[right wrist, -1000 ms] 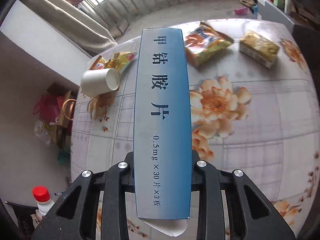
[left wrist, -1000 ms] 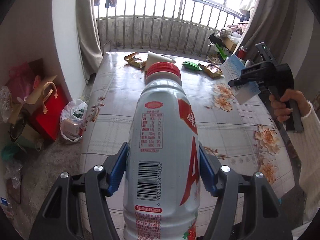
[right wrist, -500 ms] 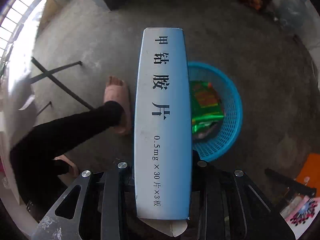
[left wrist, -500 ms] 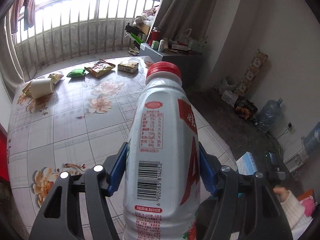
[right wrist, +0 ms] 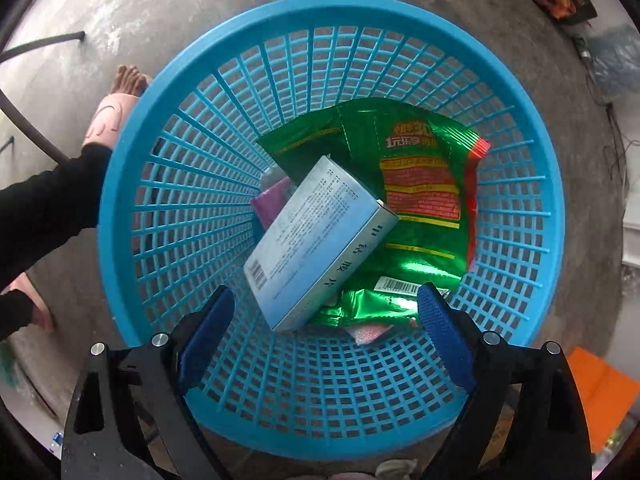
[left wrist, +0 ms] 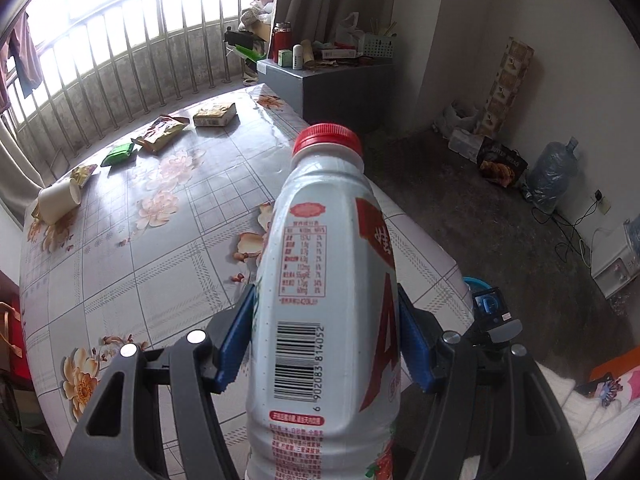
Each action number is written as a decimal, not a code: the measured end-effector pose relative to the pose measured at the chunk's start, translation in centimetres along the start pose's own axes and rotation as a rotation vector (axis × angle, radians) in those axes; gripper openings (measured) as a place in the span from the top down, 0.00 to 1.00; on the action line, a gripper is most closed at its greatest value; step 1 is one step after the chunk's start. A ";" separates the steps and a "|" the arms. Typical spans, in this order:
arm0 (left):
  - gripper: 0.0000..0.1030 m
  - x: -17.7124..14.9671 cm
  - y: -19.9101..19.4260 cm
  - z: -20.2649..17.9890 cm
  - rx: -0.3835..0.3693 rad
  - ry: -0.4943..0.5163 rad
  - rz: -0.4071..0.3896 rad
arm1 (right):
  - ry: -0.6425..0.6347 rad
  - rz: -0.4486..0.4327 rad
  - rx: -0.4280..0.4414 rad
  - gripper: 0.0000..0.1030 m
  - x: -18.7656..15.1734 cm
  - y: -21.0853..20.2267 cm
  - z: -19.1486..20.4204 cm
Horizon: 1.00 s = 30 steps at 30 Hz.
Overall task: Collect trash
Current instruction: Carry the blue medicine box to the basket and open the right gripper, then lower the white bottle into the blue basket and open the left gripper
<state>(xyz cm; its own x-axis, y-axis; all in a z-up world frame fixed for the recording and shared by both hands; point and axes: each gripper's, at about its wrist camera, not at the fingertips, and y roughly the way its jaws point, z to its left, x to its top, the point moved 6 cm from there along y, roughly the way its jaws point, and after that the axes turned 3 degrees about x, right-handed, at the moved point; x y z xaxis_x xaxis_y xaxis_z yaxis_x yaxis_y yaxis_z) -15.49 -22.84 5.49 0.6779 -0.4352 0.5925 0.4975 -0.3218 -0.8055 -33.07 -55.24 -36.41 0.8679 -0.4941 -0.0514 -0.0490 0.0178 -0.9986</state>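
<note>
Right gripper (right wrist: 326,322) jaws parted; blue box (right wrist: 316,246) dropped into basket (right wrist: 124,184)

Round blue plastic lattice basket (right wrist: 136,184) mouth unobstructed, frame centre; pale blue cardboard box (right wrist: 316,248) and green foil wrapper (right wrist: 424,184) cover its bottom.

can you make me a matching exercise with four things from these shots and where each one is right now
Things:
1. white bottle
2. blue medicine box
3. paper cup
4. green wrapper

Places:
A. lying on its side near the far left end of the floral table
B. under the box, inside the blue basket
C. clamped in the left hand-held gripper
D. tilted on top of the trash in the basket, below the open right hand-held gripper

Pairs: 1-C, 2-D, 3-A, 4-B
</note>
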 end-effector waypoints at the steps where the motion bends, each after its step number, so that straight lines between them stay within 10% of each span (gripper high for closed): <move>1: 0.38 0.1 0.3 -0.2 -0.004 0.003 0.005 | 0.021 -0.025 0.025 0.15 0.0 -0.2 -0.4; 5: 0.38 0.5 1.0 -1.8 -0.023 0.027 0.016 | 0.087 0.028 0.118 0.99 1.1 2.5 -2.8; 15: 0.38 0.6 1.1 -3.3 -0.035 0.080 0.026 | 0.105 0.171 0.091 1.00 3.4 9.6 -1.1; 24: 0.38 1.3 2.5 -13.1 -0.333 0.233 0.059 | 0.222 -0.193 0.118 0.68 -0.5 -6.1 -9.4; 30: 0.38 -5.8 13.3 -26.2 -0.471 0.355 0.456 | 0.508 -0.288 0.157 0.56 -6.7 -11.9 -16.9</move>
<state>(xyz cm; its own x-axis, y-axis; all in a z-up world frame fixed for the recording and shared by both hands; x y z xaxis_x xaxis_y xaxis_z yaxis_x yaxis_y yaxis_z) -27.01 -46.67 -8.55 0.5058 -0.8317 0.2290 -0.1300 -0.3359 -0.9329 -46.62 -66.84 -24.02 0.4893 -0.8505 0.1929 0.2597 -0.0690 -0.9632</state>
